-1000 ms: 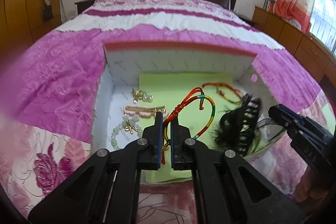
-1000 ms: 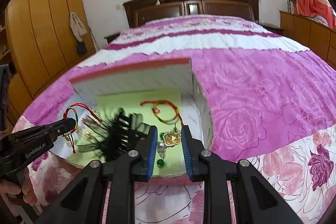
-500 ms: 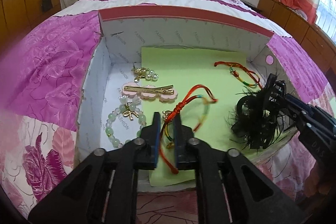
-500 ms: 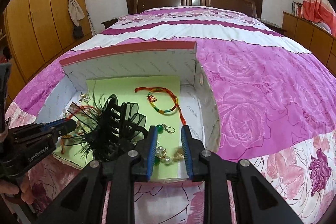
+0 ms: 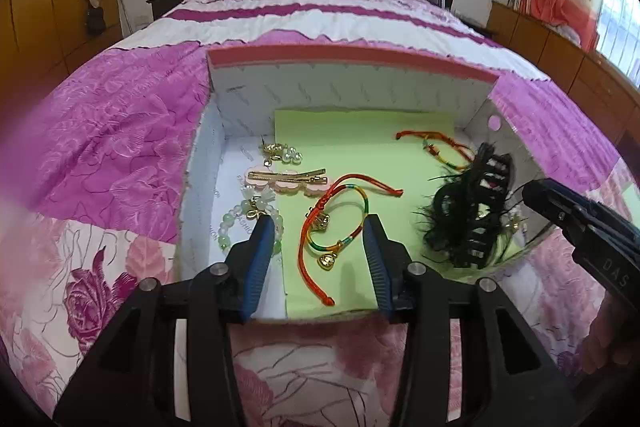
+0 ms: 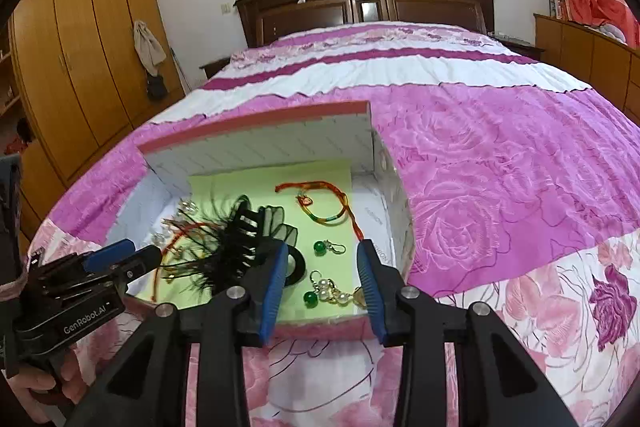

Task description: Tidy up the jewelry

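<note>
Green paper liner [image 5: 360,131] inside white cardboard box [image 5: 352,83]; box resting on pink floral bedspread [image 5: 120,131].

Left gripper [image 5: 318,239]: jaws wide apart, holding nothing, poised over box's near edge. Rainbow cord bracelet [image 5: 340,223] lying flat on liner between the two fingers, untouched; looks laid down as its sorted spot.

Left of liner, on bare box floor: pearl earrings [image 5: 280,151], pink-and-gold hair clip [image 5: 288,179], green bead bracelet [image 5: 236,223]. Grouping by type, apparently.

Right gripper [image 6: 322,265]: jaws apart, empty, over box's near right corner. Between its fingers: green-bead earrings [image 6: 326,281]. Black feathered claw clip [image 6: 240,239] just left of it; second cord bracelet [image 6: 320,203] toward box's back wall.

Beyond box: dark wooden headboard [image 6: 364,1], orange wardrobe [image 6: 80,59].
</note>
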